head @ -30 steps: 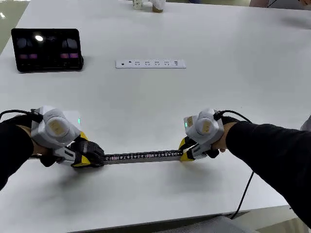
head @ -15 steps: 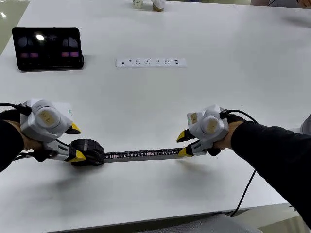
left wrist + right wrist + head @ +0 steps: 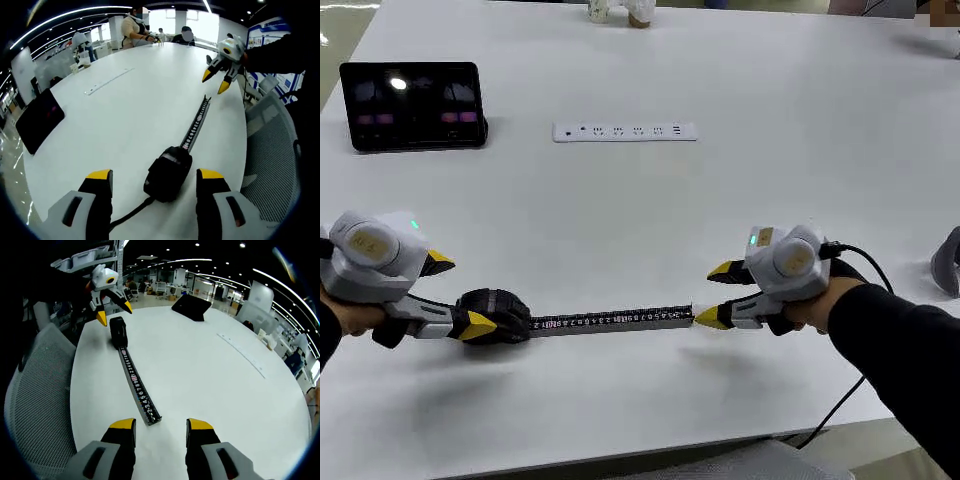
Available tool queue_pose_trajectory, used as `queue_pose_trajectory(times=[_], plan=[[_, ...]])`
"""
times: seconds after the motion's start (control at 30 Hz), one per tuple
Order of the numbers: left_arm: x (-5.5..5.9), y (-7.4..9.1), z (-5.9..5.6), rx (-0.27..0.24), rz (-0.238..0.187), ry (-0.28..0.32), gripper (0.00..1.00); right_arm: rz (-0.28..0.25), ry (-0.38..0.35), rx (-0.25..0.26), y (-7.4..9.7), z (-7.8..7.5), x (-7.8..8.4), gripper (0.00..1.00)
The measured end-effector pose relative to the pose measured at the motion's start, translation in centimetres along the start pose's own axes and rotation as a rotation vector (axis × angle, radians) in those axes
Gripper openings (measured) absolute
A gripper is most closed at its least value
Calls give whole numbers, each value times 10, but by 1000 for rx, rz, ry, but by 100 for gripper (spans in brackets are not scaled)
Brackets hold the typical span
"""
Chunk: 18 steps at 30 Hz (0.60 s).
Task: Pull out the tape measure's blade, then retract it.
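Left gripper (image 3: 462, 295) jaws spread wide, black tape measure case (image 3: 498, 314) lying between them ungripped; the lower jaw covers the case's left edge. Right gripper (image 3: 712, 295) also wide open, empty, blade (image 3: 610, 320) tip just beside it. Blade lies extended flat across near counter (image 3: 770, 150), numerals showing.

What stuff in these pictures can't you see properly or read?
- Tape measure case: in the head view its left end is covered by a yellow tip of the left claw.
- Blade: the numbers are too small to read in the head view.
- Tablet: the screen shows just glare and blurry blobs in the head view.
- Far-edge items: cut off by the top of the head view.
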State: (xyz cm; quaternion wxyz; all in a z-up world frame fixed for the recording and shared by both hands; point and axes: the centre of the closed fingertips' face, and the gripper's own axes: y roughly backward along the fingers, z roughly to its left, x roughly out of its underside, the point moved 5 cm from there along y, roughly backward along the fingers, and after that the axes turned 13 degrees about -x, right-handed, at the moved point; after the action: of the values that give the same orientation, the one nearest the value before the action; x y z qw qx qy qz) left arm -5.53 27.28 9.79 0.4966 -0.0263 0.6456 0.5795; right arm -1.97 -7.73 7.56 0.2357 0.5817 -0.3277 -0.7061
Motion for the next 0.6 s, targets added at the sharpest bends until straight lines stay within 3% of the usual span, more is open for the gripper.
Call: queue_pose_trajectory(times=[0.27, 0.4, 0.6], plan=[[16, 6, -3, -39, -16, 85, 70, -47, -66, 91, 18, 6, 15, 42], [12, 10, -3, -55, -63, 163, 77, -60, -98, 110, 25, 12, 23, 44], [14, 16, -2, -95, -92, 189, 79, -88, -147, 141, 38, 21, 39, 47]])
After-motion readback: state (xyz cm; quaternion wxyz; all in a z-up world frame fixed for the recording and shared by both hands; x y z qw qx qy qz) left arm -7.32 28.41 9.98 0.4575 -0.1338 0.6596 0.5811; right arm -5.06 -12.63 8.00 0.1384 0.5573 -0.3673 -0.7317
